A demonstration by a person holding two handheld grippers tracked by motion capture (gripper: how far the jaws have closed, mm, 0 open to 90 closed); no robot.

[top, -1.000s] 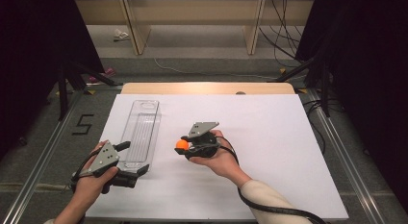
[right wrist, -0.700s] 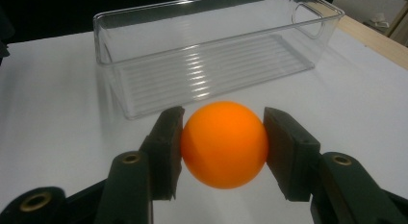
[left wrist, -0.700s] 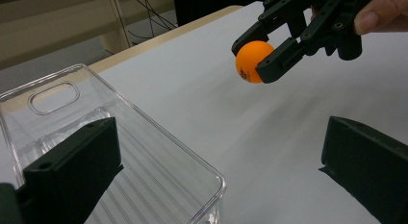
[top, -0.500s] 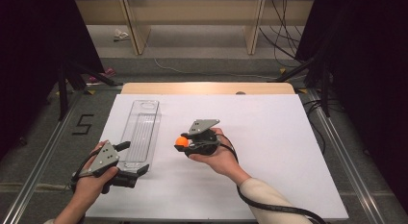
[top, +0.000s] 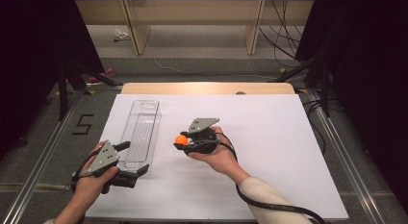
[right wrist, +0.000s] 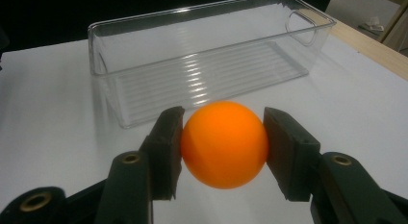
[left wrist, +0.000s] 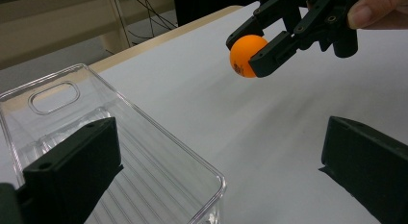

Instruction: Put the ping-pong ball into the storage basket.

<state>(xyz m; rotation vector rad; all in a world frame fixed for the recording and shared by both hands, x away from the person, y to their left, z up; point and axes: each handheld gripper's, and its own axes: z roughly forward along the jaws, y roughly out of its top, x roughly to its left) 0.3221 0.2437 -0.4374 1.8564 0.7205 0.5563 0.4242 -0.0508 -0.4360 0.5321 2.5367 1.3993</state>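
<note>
A white sheet [top: 269,137] covers the worktop, whose bare wooden edge [top: 207,88] shows along the far side. On the grey floor to the left a black number five [top: 82,124] is marked, beside a metal rail [top: 45,152]. Beyond the worktop stand pale wooden shelf legs [top: 137,27], with a small scrap [top: 121,35] lying near them. Dark cables [top: 284,22] trail at the far right, near a black stand leg [top: 298,70]

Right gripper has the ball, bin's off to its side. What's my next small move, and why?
Probably carry the ball sideways until it is over the bin. The right gripper is shut on the ball, held above bare table beside the bin, and the bin looks empty. The left gripper is open around the bin's near end.
</note>
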